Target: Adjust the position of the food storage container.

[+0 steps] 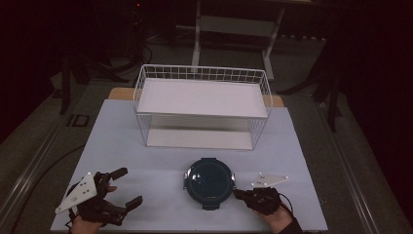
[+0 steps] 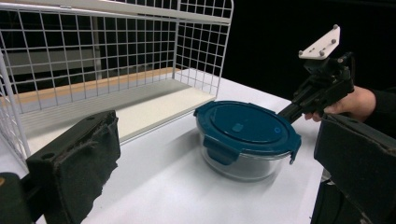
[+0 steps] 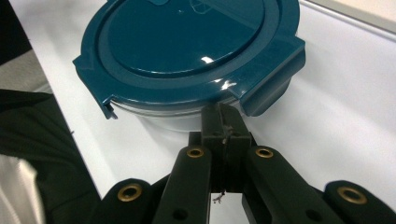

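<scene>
Container (image 1: 209, 183): round glass bowl, teal clip-on lid, closed.

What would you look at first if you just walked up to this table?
Probably the round glass container with the dark blue lid, sitting near the front edge of the pale table. Right beside it, the right gripper has its jaws shut, with the tips at the container's rim, while the left gripper waits off to the side with its jaws open. Behind them stands a big white wire rack with two shelves.
</scene>
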`<act>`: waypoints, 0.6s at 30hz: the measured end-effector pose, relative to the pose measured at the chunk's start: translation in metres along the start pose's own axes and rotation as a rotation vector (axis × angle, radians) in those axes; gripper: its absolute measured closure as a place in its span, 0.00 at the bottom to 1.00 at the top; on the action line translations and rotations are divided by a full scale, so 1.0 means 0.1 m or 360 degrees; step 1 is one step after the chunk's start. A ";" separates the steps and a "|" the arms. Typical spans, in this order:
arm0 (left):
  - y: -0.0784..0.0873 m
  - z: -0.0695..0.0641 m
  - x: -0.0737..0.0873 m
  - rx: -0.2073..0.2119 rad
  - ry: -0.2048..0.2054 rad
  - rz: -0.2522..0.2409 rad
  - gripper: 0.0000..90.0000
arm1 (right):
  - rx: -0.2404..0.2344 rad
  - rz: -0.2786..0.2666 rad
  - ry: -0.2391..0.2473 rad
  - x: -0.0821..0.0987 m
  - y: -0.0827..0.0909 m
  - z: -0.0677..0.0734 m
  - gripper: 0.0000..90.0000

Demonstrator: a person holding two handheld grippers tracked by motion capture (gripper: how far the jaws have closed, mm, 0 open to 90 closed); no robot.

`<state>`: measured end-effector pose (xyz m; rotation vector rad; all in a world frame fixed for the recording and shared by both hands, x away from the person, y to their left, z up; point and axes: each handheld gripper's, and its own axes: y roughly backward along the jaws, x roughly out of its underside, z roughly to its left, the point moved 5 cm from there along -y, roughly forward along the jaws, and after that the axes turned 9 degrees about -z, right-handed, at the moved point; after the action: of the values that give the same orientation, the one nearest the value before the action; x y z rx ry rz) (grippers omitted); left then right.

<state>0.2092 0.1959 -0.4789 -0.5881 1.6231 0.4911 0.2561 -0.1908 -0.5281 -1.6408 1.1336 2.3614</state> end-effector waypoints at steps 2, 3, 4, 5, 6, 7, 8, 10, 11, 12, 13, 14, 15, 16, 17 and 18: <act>0.00 0.00 0.00 0.0002 0.0000 0.0000 0.01 | 0.0010 -0.0005 0.0005 -0.02 -0.04 0.00 1.00; 0.00 0.00 0.00 0.0000 0.0000 0.0000 0.01 | 0.0007 -0.0007 -0.0002 -0.03 -0.05 -0.01 1.00; 0.01 0.00 0.00 -0.0001 0.0000 -0.0001 0.01 | 0.0003 -0.0009 -0.0006 -0.04 -0.06 -0.02 1.00; 0.01 0.00 0.00 -0.0001 0.0000 -0.0001 0.01 | 0.0003 -0.0009 -0.0006 -0.04 -0.06 -0.02 1.00; 0.02 0.00 0.00 -0.0002 -0.0002 -0.0003 0.01 | 0.0000 -0.0008 -0.0010 -0.03 -0.06 -0.03 1.00; 0.02 0.00 -0.01 -0.0001 -0.0003 -0.0005 0.01 | 0.0008 -0.0016 0.0008 -0.03 -0.03 -0.03 1.00; 0.02 0.00 -0.01 -0.0001 -0.0002 -0.0008 0.01 | 0.0021 -0.0026 0.0011 -0.04 -0.01 -0.05 1.00; 0.02 0.00 -0.01 0.0000 -0.0002 -0.0007 0.01 | 0.0047 -0.0042 -0.0010 -0.04 0.02 -0.10 1.00; 0.02 0.00 0.00 0.0002 -0.0003 -0.0004 0.01 | 0.0059 -0.0046 -0.0027 -0.03 0.03 -0.12 1.00; 0.02 0.00 0.00 0.0003 -0.0003 -0.0002 0.01 | 0.0062 -0.0049 -0.0039 -0.03 0.04 -0.14 1.00; 0.02 0.00 0.00 0.0004 -0.0004 0.0000 0.01 | 0.0068 -0.0053 -0.0039 -0.03 0.04 -0.16 1.00; 0.02 0.00 0.00 0.0005 -0.0004 0.0000 0.01 | 0.0077 -0.0056 -0.0049 -0.03 0.03 -0.18 1.00; 0.01 0.00 0.00 0.0005 -0.0004 0.0003 0.01 | 0.0080 -0.0061 -0.0049 -0.04 0.02 -0.20 1.00; 0.01 0.00 0.00 0.0006 -0.0002 0.0003 0.01 | 0.0085 -0.0061 -0.0049 -0.05 0.00 -0.21 1.00; 0.01 0.00 0.00 0.0005 0.0000 0.0005 0.01 | 0.0087 -0.0052 -0.0042 -0.05 -0.02 -0.23 1.00; 0.01 -0.01 0.00 0.0006 0.0000 0.0005 0.01 | 0.0090 -0.0052 -0.0043 -0.06 -0.04 -0.24 1.00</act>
<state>0.2082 0.1961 -0.4793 -0.5824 1.6247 0.4903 0.2791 -0.1994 -0.5296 -1.5917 1.1491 2.3027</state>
